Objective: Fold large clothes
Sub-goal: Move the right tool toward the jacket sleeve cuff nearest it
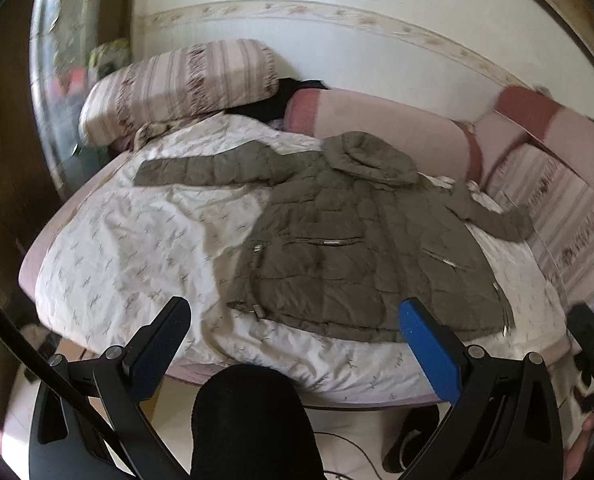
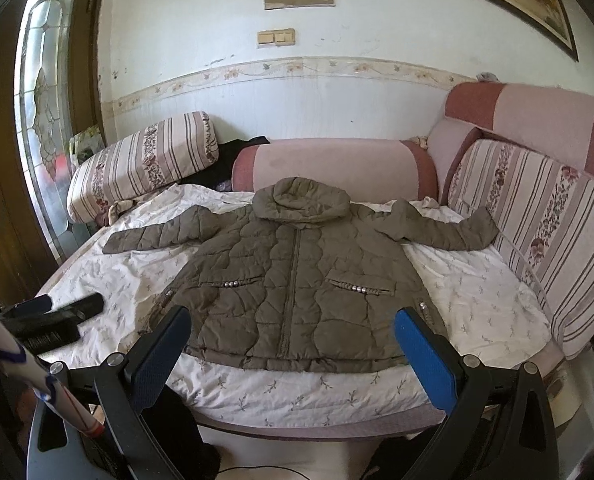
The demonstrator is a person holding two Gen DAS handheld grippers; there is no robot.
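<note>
A striped floral cushion and a pink bolster line the far side of the bed's white leaf-print sheet, and another striped cushion flanks its right edge. The olive-brown quilted hooded jacket lies flat, front up and zipped, hood toward the wall, hem toward the cameras, sleeves spread sideways. The left gripper and right gripper hover before the hem, jaws apart, holding nothing.

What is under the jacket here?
The jacket lies flat, front up, on a white printed sheet spread over the sofa seat. The sheet shows all around it; whatever lies directly beneath the jacket is covered. Neither gripper touches it.
</note>
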